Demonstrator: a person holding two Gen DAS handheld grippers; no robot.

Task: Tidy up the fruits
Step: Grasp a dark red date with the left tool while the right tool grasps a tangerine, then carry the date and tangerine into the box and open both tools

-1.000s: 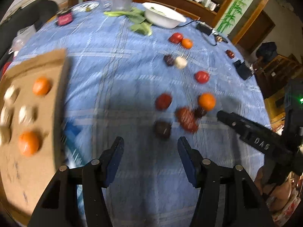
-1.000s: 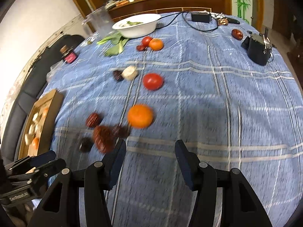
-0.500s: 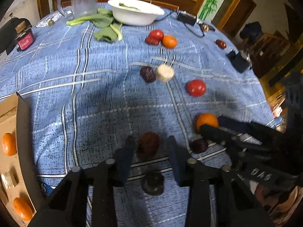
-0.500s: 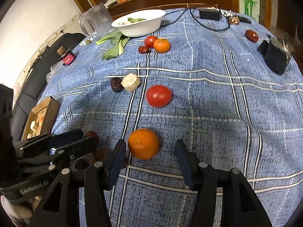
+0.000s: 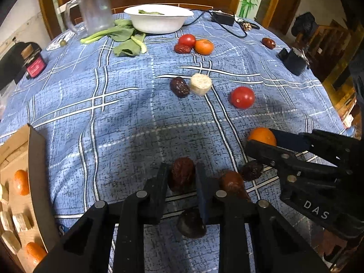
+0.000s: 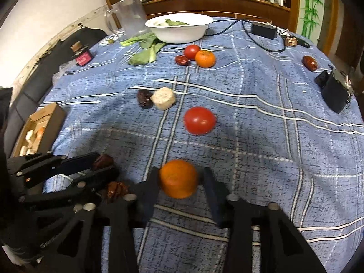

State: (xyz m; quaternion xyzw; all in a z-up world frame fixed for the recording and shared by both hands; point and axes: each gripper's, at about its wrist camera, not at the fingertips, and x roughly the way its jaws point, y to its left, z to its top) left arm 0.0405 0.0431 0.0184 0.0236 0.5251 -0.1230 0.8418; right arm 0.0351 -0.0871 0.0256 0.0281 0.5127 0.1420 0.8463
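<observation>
My left gripper (image 5: 180,177) is shut on a dark red date (image 5: 182,174) resting on the blue checked tablecloth (image 5: 127,113). More dates (image 5: 232,182) lie beside and under it. My right gripper (image 6: 179,182) stands around an orange (image 6: 178,178), its fingers close to the fruit's sides with small gaps; it also shows in the left wrist view (image 5: 261,136). A cardboard box (image 5: 18,182) holding oranges and pale pieces sits at the left.
A red tomato (image 6: 199,120), a date with a pale chunk (image 6: 163,97), and a tomato, date and orange group (image 6: 204,58) lie further back. A white bowl (image 6: 179,28), greens (image 6: 145,50), a jug (image 6: 132,17), a black device (image 6: 336,91) stand beyond.
My left gripper has closed on the dark red date. My right gripper has moved forward so the orange sits between its fingers.
</observation>
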